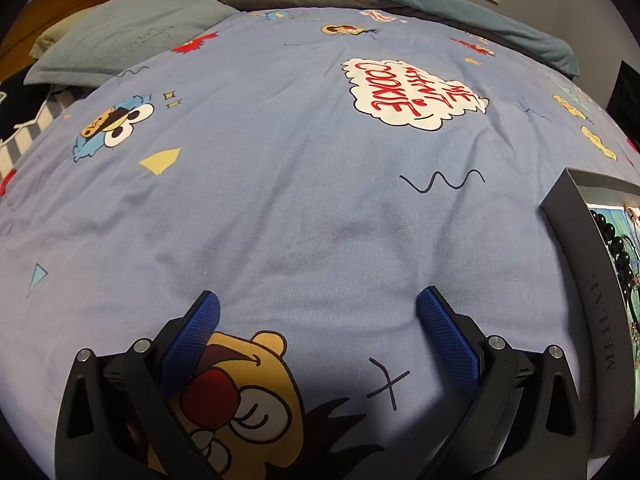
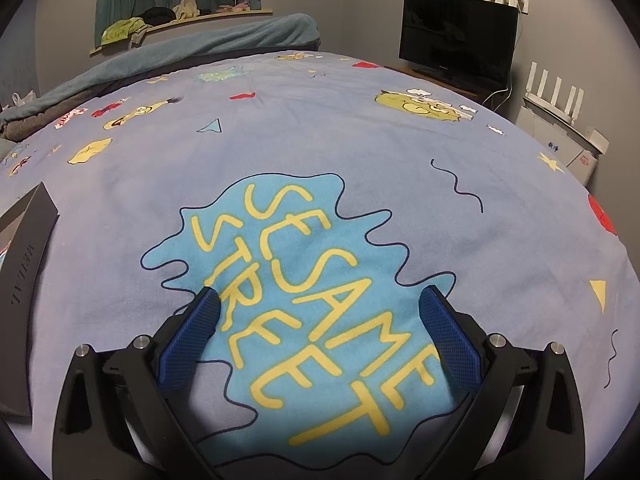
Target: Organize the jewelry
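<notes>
The box (image 1: 580,264) lies on the bedspread (image 1: 280,200) between the two grippers, right of the left gripper (image 1: 318,304) and left of the right gripper (image 2: 320,304); beads (image 1: 618,248) sit inside it, with pillows (image 1: 120,36) far behind, left

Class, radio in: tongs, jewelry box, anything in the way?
Left tongs open, empty. Right tongs open, empty. Grey jewelry box between them on the bedspread, black beads inside. Nothing blocking.

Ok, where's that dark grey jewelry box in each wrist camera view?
Left wrist: the jewelry box sits at the right edge, open, with black beads inside.
Right wrist: it's at the left edge, only its outer wall showing.
Shared landmark: the blue cartoon bedsheet under both.
</notes>
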Available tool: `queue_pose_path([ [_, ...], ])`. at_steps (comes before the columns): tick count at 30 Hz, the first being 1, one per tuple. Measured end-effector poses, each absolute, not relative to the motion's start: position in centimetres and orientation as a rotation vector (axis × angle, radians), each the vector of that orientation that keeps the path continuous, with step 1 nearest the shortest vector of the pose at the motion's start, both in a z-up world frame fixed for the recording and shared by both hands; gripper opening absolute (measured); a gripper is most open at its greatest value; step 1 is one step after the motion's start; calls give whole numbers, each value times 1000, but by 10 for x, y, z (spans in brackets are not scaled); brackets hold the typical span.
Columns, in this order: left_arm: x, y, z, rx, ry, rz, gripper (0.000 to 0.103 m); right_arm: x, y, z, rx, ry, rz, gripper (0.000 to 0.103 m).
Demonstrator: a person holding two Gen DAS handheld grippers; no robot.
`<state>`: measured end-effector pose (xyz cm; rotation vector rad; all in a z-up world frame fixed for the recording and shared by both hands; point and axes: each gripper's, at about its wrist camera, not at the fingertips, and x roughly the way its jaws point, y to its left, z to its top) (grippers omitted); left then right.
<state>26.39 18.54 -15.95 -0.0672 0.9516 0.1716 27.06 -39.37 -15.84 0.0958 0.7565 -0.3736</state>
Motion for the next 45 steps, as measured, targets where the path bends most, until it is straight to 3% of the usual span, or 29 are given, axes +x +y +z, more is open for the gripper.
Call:
queue_pose_path([
  [14,255,180,-154,-48,951,210,98,249,-353,-131,77,795,-279,97],
  [23,165,107,-69,-16,793,178,98,183,-261,-78,-36,714,18,97],
  [31,121,34,-26,-46,784,60,98,152,-220,-39,-87,669,155,97],
  [45,105,-11,-31,13,778,15,98,136,-205,-34,-88,666,214,98],
])
